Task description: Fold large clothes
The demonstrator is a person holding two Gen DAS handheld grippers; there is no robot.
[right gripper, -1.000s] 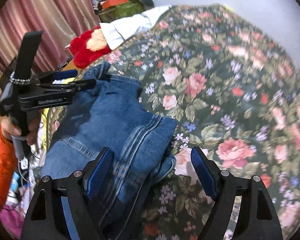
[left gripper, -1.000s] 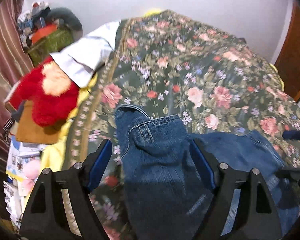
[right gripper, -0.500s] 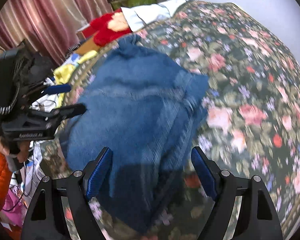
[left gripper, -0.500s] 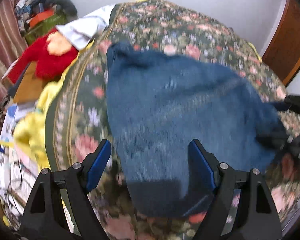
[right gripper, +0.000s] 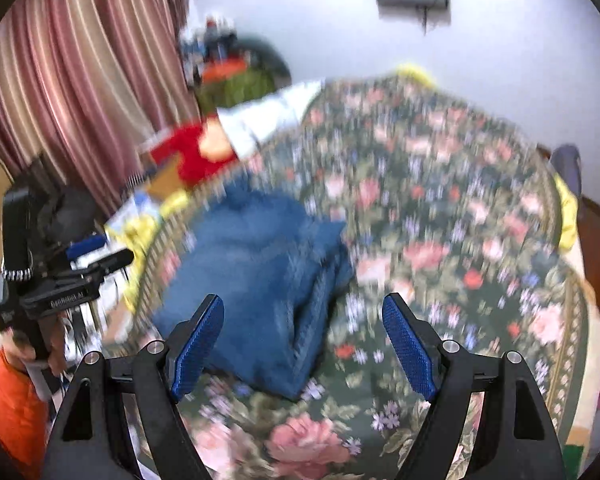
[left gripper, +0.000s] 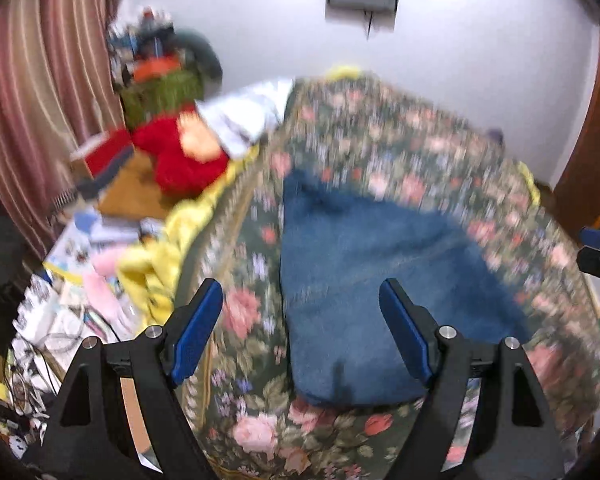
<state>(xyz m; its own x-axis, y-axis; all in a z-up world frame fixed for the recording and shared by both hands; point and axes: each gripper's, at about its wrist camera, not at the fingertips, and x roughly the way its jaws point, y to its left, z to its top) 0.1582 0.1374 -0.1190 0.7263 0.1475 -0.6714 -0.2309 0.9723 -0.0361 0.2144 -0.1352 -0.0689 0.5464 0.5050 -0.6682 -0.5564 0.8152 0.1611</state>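
Left wrist view first: left tool (left gripper: 300,320) spread wide and pinching nothing, folded blue jeans (left gripper: 372,292) lying on the flowery bed (left gripper: 400,152), right tool (right gripper: 303,338) spread and bare too, maybe bumping the soft pile and undoing the fold.

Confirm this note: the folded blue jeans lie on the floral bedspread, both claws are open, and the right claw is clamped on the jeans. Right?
Not quite. The right claw grips nothing: in the right wrist view its blue pads stand wide apart above the folded blue jeans. The jeans do lie on the floral bedspread, and the left claw is open too.
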